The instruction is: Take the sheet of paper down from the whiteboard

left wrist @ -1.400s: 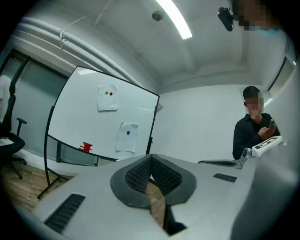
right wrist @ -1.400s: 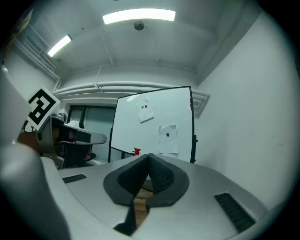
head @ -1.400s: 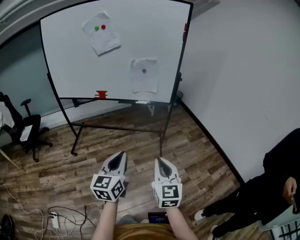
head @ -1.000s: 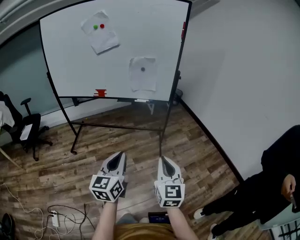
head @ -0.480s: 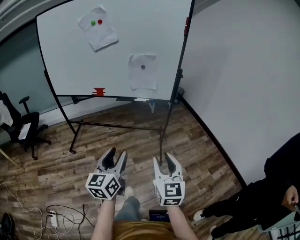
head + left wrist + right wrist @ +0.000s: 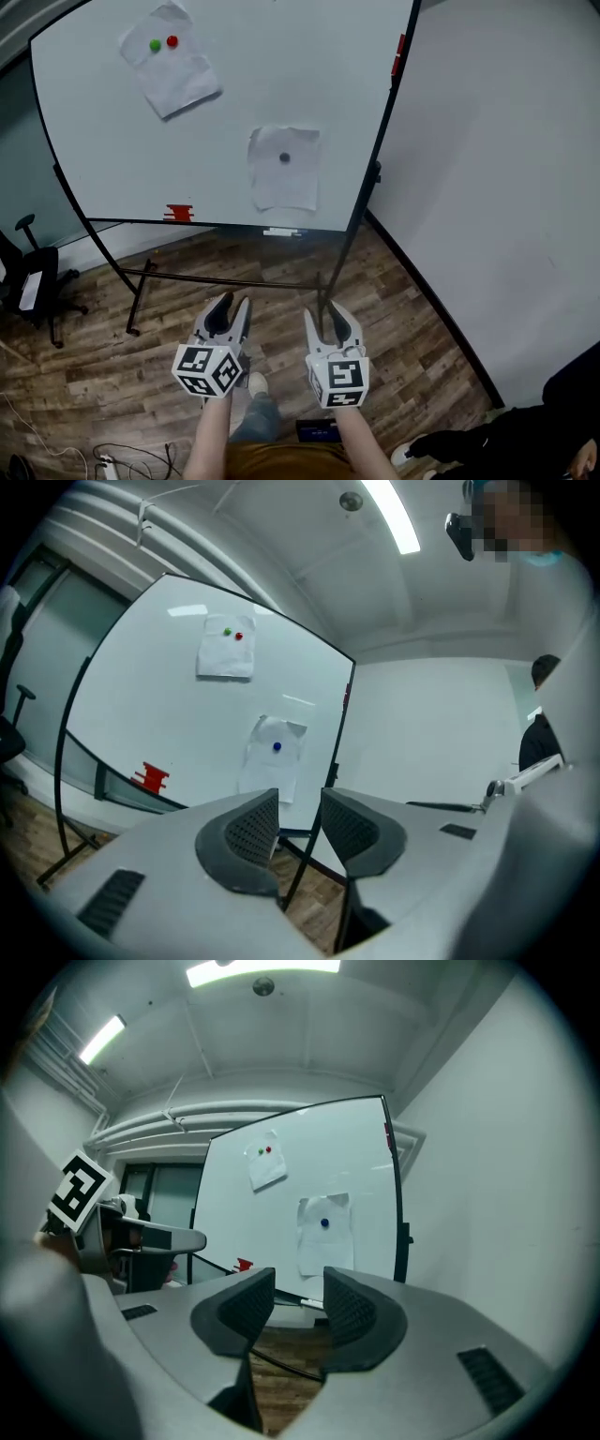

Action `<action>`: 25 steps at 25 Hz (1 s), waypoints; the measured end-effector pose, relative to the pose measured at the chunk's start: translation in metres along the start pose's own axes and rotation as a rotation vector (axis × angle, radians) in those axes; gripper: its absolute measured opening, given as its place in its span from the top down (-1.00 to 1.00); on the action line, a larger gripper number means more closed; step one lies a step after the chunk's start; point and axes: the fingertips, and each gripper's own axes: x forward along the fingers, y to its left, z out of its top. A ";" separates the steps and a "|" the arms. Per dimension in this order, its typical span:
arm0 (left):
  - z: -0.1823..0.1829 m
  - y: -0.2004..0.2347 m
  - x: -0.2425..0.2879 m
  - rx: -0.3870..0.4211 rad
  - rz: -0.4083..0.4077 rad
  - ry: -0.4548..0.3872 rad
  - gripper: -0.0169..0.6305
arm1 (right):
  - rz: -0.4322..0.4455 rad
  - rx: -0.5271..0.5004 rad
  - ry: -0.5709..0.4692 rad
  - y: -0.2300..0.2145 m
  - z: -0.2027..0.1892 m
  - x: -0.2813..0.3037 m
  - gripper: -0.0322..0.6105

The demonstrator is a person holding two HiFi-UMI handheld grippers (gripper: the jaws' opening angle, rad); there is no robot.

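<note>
One magnet (image 6: 284,157) pins the lower sheet of paper (image 6: 286,187) to the whiteboard (image 6: 94,141); the left gripper (image 6: 233,305) and right gripper (image 6: 322,313) hang well short, jaws apart, empty.

Inventory, placed by the tongs:
- Wood-plank floor (image 6: 403,309): beneath and ahead of the left gripper (image 6: 232,305) and right gripper (image 6: 322,312).
- Black office chair (image 6: 33,281): far left of the left gripper.
- White power strip with cables (image 6: 101,461): on the floor, behind and left of the left gripper.
- Red block (image 6: 178,214): well ahead of the left gripper.
- Person in dark clothing (image 6: 525,441): well apart, right of the right gripper.
- White wall (image 6: 506,169): ahead and right.
</note>
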 end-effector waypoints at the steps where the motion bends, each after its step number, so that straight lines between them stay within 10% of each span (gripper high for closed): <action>1: 0.010 0.013 0.023 0.007 -0.007 -0.003 0.50 | -0.006 -0.002 0.006 -0.007 0.004 0.027 0.40; 11: 0.066 0.126 0.211 0.008 -0.076 0.026 0.50 | -0.061 -0.031 0.009 -0.042 0.039 0.242 0.40; 25: 0.073 0.147 0.290 0.029 -0.173 0.061 0.51 | -0.125 -0.062 0.035 -0.060 0.041 0.323 0.40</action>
